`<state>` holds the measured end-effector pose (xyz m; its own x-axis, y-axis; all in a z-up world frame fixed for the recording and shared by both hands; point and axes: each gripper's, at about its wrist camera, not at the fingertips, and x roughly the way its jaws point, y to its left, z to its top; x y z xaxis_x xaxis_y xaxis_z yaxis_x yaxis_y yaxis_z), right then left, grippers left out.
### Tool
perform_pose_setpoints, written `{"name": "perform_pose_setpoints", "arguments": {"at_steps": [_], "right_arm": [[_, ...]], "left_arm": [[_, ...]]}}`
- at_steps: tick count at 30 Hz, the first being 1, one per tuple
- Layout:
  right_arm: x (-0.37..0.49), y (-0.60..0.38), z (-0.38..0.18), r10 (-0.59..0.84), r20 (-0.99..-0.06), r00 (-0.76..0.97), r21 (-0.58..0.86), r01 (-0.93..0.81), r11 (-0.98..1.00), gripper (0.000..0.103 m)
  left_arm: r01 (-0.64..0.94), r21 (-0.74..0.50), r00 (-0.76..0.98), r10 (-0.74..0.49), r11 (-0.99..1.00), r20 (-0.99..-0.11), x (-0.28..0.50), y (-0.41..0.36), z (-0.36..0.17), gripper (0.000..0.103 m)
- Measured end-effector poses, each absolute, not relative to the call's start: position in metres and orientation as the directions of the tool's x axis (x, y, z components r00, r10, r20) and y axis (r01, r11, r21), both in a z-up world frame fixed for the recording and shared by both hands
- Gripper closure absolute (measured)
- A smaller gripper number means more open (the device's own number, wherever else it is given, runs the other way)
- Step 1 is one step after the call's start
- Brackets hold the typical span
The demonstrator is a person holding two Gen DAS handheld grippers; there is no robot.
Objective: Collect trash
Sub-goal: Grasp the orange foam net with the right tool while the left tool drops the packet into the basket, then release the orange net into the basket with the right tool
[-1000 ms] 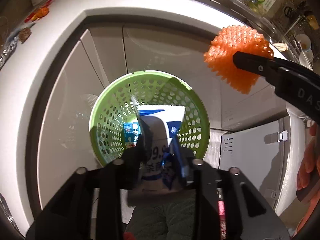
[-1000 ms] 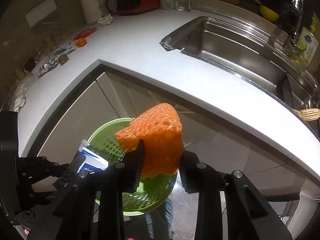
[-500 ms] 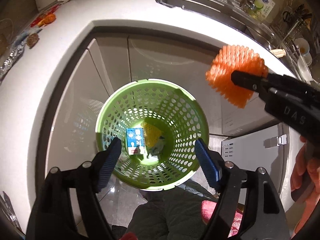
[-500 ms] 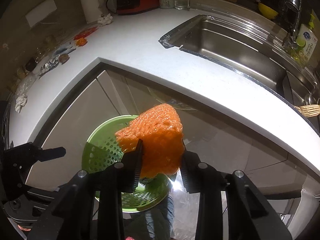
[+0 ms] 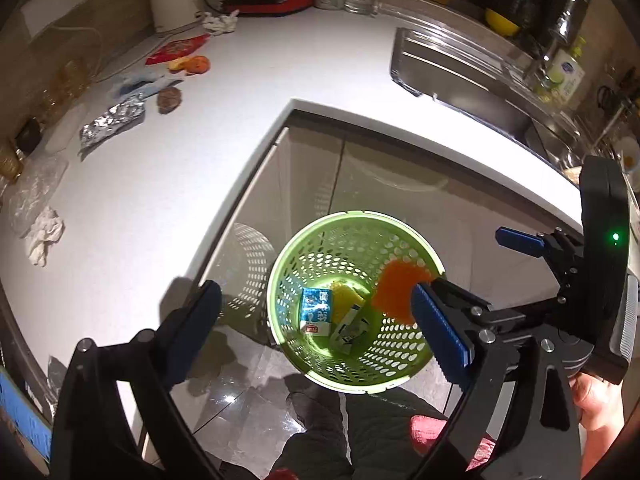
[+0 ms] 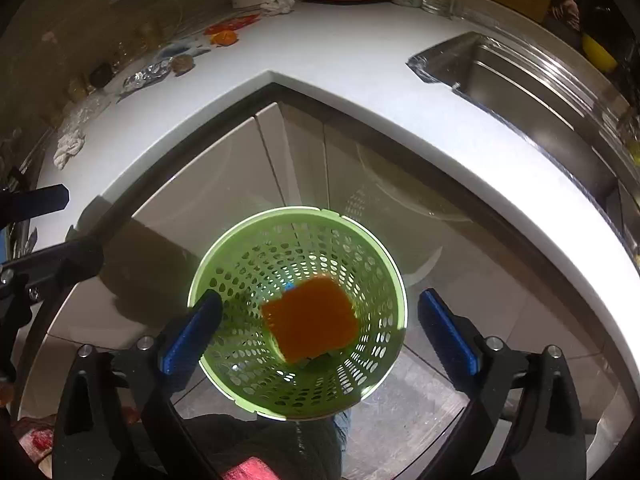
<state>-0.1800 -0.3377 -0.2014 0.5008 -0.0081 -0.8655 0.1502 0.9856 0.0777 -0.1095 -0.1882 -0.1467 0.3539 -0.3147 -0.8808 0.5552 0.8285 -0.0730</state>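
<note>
A green perforated basket (image 5: 280,276) (image 6: 384,264) stands on the floor below the counter corner. Inside it lie a blue carton (image 5: 317,310), a yellow piece (image 5: 347,303) and a white-blue carton (image 5: 351,328). An orange foam net (image 6: 312,318) (image 5: 394,290) is inside the basket, loose from any gripper. My left gripper (image 5: 320,320) is open and empty above the basket. My right gripper (image 6: 320,328) is open and empty above the basket; it also shows at the right of the left wrist view (image 5: 520,276).
On the white counter (image 5: 168,184) lie foil (image 5: 114,122), crumpled tissues (image 5: 42,234) (image 5: 218,22), a brown scrap (image 5: 170,98), an orange peel (image 5: 198,65), a red wrapper (image 5: 178,49) and a clear bag (image 5: 34,190). A steel sink (image 6: 532,92) is at the right. Appliances stand at the back.
The right gripper opened and let go of the orange foam net, which dropped into the basket. The left gripper, open since releasing the carton, has pulled back and up.
</note>
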Motion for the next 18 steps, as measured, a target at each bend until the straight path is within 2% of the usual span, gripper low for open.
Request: {"name": "perform_pose_setpoints", "arguments": {"at_steps": [8,18], "right_arm": [[-0.140,-0.341,-0.167,0.032,-0.832,0.553,0.093,0.083,0.992,0.002],[-0.045,-0.324,-0.113,0.152,-0.757,0.635,0.077,-0.144,0.987,0.002]], "left_arm": [[0.437,-0.080,0.420,-0.282,0.896,-0.863,-0.084,-0.163,-0.132,0.011],[0.110,-0.067,0.581,-0.119,0.992,-0.805,-0.014,-0.096,-0.099,0.008]]}}
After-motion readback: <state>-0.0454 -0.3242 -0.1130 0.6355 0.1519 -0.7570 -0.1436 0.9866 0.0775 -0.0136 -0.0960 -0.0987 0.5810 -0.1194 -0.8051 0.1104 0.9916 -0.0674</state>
